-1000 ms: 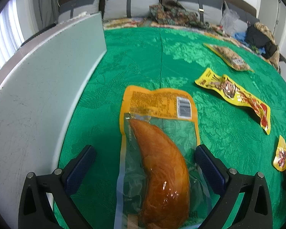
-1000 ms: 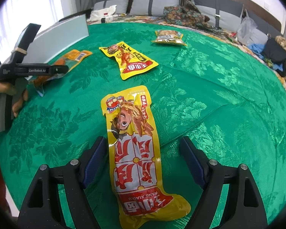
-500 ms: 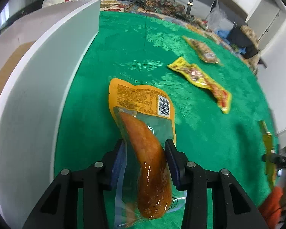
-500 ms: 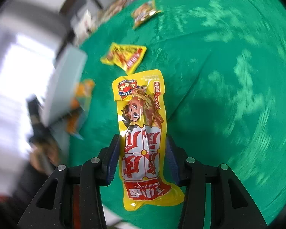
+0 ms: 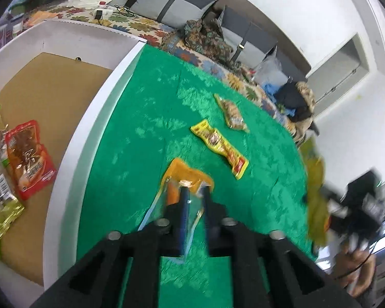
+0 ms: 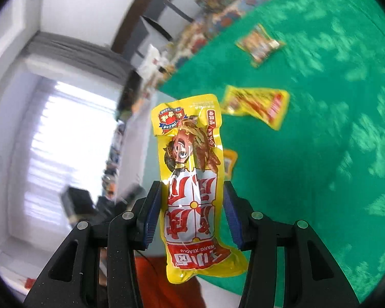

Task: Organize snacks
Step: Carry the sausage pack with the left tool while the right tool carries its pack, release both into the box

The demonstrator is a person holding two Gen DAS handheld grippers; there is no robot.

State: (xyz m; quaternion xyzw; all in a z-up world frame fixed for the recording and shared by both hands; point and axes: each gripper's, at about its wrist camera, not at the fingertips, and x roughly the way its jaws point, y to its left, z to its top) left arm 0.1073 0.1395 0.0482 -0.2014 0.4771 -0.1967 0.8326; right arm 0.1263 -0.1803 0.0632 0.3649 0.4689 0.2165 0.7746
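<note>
The orange sausage pouch (image 5: 186, 179) hangs pinched in the left gripper (image 5: 193, 200), whose fingers are closing further on its clear end above the green cloth (image 5: 146, 133). The yellow cartoon snack pack (image 6: 192, 179) is clamped across its middle by the right gripper (image 6: 192, 215), lifted clear of the cloth. Beside the left gripper stands a white box (image 5: 71, 148) with a red pouch (image 5: 28, 156) already lying on its brown floor. To do the drop well, carry each pack over the box wall, lower it flat beside the red pouch, then release. Two more packs, a yellow strip (image 5: 220, 148) and a nut bag (image 5: 232, 115), wait on the cloth.
</note>
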